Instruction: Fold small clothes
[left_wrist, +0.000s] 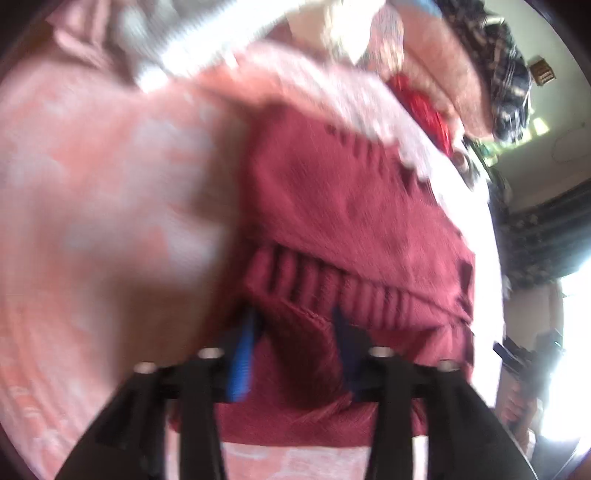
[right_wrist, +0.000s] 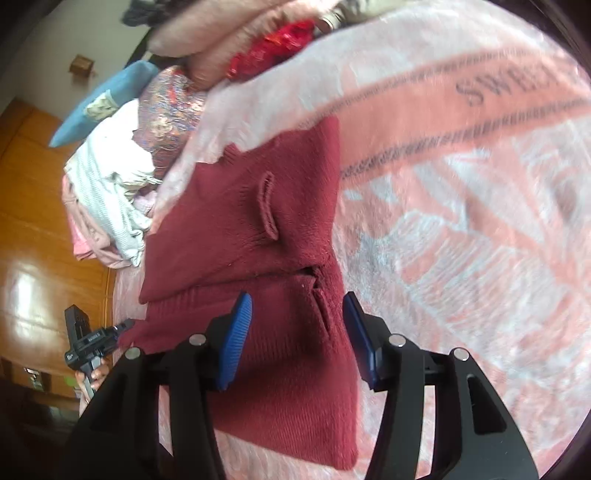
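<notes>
A small dark red knitted garment (right_wrist: 258, 236) lies partly folded on a pink and white blanket (right_wrist: 461, 221). My right gripper (right_wrist: 295, 332) is open, its blue pads on either side of the garment's near part, just above it. In the blurred left wrist view my left gripper (left_wrist: 291, 343) is open around a raised fold of the same red garment (left_wrist: 351, 206), near its ribbed hem. The left gripper also shows in the right wrist view (right_wrist: 92, 339) at the garment's left corner. The right gripper shows in the left wrist view (left_wrist: 524, 358) at the far right.
A pile of white and pink clothes (right_wrist: 107, 199) lies left of the garment near the bed's edge. A blue pillow (right_wrist: 99, 103), pink cushions (right_wrist: 221, 33) and a red shiny item (right_wrist: 273, 44) lie beyond. A wooden floor (right_wrist: 40, 229) is at the left.
</notes>
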